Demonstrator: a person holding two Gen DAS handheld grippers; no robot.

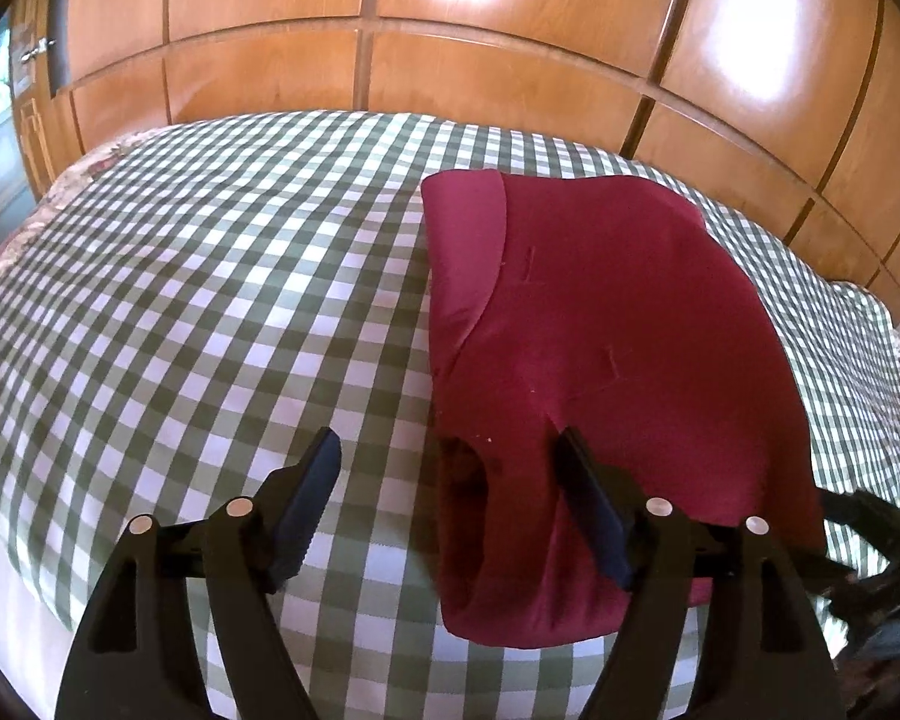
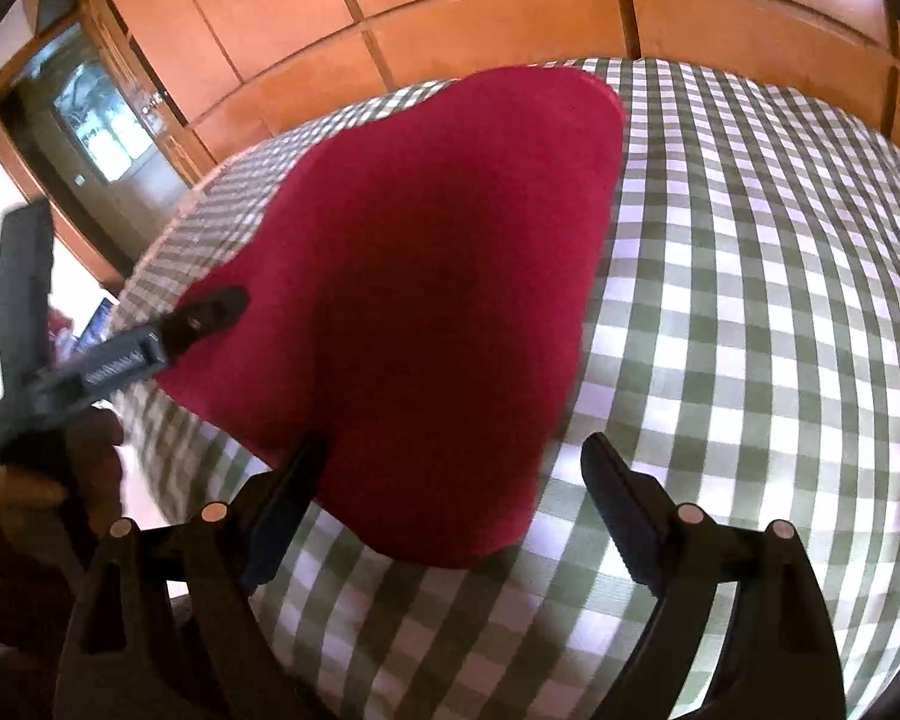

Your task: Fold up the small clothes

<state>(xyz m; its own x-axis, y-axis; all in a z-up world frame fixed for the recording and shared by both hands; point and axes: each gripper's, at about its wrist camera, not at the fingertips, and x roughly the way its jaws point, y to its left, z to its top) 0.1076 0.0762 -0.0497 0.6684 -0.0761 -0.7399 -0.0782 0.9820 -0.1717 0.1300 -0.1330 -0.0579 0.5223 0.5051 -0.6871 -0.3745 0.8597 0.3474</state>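
Observation:
A dark red small garment (image 1: 600, 330) lies folded on the green-and-white checked bed cover (image 1: 210, 300). It also shows in the right wrist view (image 2: 426, 276). My left gripper (image 1: 447, 438) is open, its jaws wide apart at the garment's near left edge; its right finger (image 1: 588, 498) rests over the red cloth. My right gripper (image 2: 456, 450) is open, with the garment's near end between the jaws and nothing pinched. The left gripper's fingers (image 2: 210, 315) show at the garment's left edge in the right wrist view.
A wooden panelled wardrobe (image 1: 450, 30) stands behind the bed. The checked cover (image 2: 750, 300) spreads to the right of the garment. A dark doorway and cabinet (image 2: 90, 120) are at the left. The right gripper's body (image 1: 870, 540) shows at the lower right of the left wrist view.

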